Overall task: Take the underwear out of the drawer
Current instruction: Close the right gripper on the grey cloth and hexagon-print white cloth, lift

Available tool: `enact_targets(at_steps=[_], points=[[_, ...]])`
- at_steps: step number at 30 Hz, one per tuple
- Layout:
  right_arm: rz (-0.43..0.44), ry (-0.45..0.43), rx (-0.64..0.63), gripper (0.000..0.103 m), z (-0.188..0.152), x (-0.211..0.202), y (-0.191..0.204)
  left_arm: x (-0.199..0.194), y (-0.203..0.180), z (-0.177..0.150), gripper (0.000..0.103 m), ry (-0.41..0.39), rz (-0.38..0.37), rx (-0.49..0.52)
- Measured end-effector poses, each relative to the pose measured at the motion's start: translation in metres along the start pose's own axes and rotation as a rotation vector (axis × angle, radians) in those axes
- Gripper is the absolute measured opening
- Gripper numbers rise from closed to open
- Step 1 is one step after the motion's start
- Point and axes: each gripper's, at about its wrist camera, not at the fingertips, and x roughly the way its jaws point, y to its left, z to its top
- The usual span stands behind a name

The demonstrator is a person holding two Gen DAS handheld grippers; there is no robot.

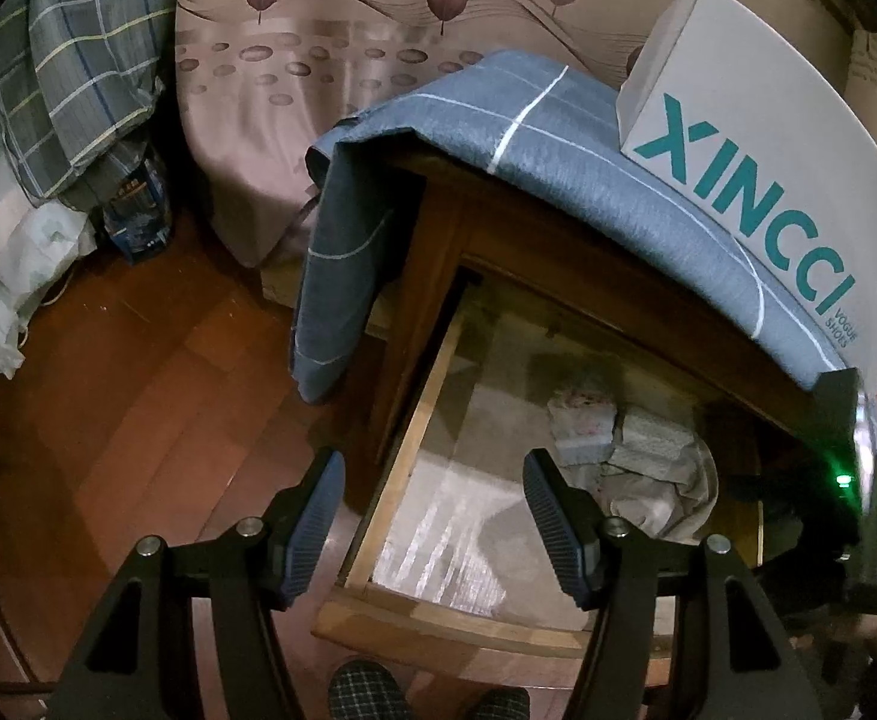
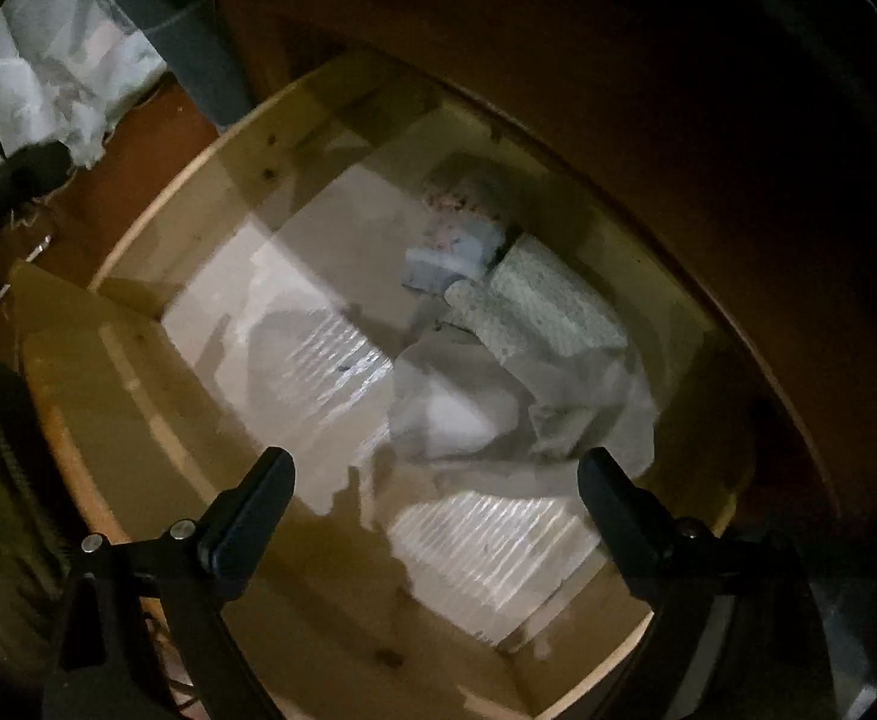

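Note:
The wooden drawer (image 1: 414,438) stands pulled out of a nightstand. At its back right lie folded underwear: a floral pale-blue piece (image 2: 456,240), a dotted pale-green piece (image 2: 552,300) and a crumpled white garment (image 2: 498,408). My right gripper (image 2: 438,474) points down into the drawer with its jaws wide apart. It hangs just above the white garment, and nothing sits between its fingers. My left gripper (image 1: 432,480) is open and empty over the drawer's front left corner. The folded pile (image 1: 618,444) shows just beyond its right finger (image 1: 552,516).
A blue checked cloth (image 1: 558,138) drapes the nightstand top, with a white shoe box (image 1: 756,132) on it. A bed with a leaf-print sheet (image 1: 330,60) and a plaid pillow (image 1: 78,60) stands behind. Wooden floor (image 1: 138,372) lies left. A shiny liner (image 2: 330,360) covers the drawer bottom.

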Motion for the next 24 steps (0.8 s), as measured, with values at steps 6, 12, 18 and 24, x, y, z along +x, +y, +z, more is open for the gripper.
enact_targets(at_steps=[6, 12, 18, 24], points=[[-0.119, -0.007, -0.168, 0.099, 0.004, 0.015, 0.018, 0.002, 0.001, 0.0, 0.064, 0.01, -0.013, -0.013], [-0.216, 0.034, -0.285, 0.099, 0.002, 0.044, 0.029, 0.003, 0.005, 0.001, 0.064, 0.014, -0.023, -0.023], [-0.237, 0.05, -0.328, 0.099, 0.003, 0.063, 0.021, 0.005, 0.005, 0.001, 0.064, 0.023, -0.032, -0.027], [-0.15, 0.077, -0.272, 0.097, 0.007, 0.077, 0.002, 0.007, 0.006, 0.001, 0.064, 0.03, -0.037, -0.028]])
